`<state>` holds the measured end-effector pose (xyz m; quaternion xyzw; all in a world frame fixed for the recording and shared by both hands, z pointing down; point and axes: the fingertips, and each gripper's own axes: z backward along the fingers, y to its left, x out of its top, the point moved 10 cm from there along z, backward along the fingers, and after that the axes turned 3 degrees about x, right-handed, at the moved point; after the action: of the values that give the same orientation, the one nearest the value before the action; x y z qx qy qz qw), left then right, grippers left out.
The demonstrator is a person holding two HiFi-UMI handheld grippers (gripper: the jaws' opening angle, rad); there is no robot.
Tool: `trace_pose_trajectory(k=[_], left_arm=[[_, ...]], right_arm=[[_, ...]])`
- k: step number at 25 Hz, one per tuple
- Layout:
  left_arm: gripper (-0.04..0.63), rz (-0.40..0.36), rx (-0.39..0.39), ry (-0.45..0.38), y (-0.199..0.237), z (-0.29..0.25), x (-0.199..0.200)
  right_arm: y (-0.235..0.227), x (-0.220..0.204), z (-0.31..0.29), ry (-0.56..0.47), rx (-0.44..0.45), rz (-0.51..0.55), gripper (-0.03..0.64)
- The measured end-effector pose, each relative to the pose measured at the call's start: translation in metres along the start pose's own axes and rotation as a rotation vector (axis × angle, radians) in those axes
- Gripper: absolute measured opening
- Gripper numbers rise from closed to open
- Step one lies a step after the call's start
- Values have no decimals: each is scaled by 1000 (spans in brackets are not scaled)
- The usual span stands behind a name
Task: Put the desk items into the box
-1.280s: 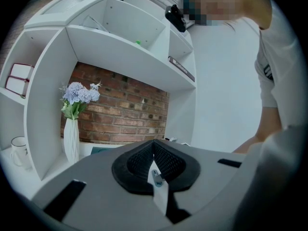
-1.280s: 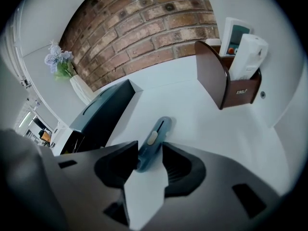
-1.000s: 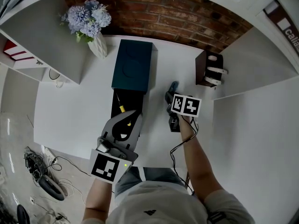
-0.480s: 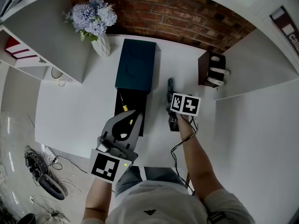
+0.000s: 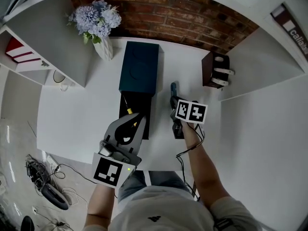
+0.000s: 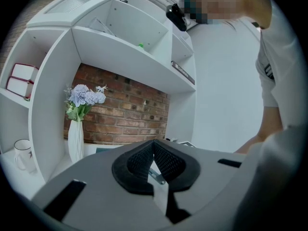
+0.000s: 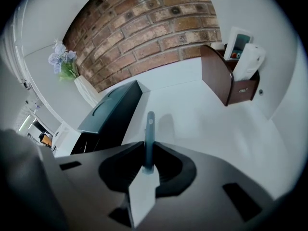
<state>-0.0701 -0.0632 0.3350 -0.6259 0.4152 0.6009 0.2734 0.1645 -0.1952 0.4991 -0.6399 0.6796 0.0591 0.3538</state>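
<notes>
A dark teal box lid (image 5: pixel 139 67) lies at the back of the white desk, and the open black box (image 5: pixel 142 105) in front of it holds a yellow pen (image 5: pixel 126 110). My right gripper (image 5: pixel 174 100) is just right of the box; its jaws have just been closing and are shut on a slim blue-grey pen (image 7: pixel 149 129), which sticks out forward between the pads. The same pen (image 5: pixel 173 88) shows in the head view. My left gripper (image 5: pixel 132 125) rests over the box's near end. Its pads (image 6: pixel 166 160) meet, with nothing seen between them.
A white vase of blue flowers (image 5: pixel 102 44) stands left of the lid. A brown organiser (image 5: pixel 214 71) with white items stands at the back right. White shelves with a mug (image 5: pixel 57 77) are on the left, a brick wall (image 5: pixel 183 18) behind. Cables lie on the floor (image 5: pixel 43 177).
My right gripper, with the blue-grey pen in it, has shifted slightly left toward the box. The left gripper has stayed in place.
</notes>
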Motion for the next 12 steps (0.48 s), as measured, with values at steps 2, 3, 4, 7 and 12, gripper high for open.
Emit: trace_pose_trajectory(k=[2,3,4,7,12], left_arm=[[11,-5,-12,-3,0,2,1],[11,-6,-18,-3,0,3,2],[11,-6,-24,-3,0,4,2],[11,-5,-41,-7,0,8,4],[11,-15,-62,-9,3,16,6]], right_arm=[[5,-1,7,-18,9,0,72],[8,-1,11,-28,14,0,72],[12,-2,16,-38,20,0,72],[23,-3,29,-68,39,5,72],[45,-7,50,-114,69,7,72]])
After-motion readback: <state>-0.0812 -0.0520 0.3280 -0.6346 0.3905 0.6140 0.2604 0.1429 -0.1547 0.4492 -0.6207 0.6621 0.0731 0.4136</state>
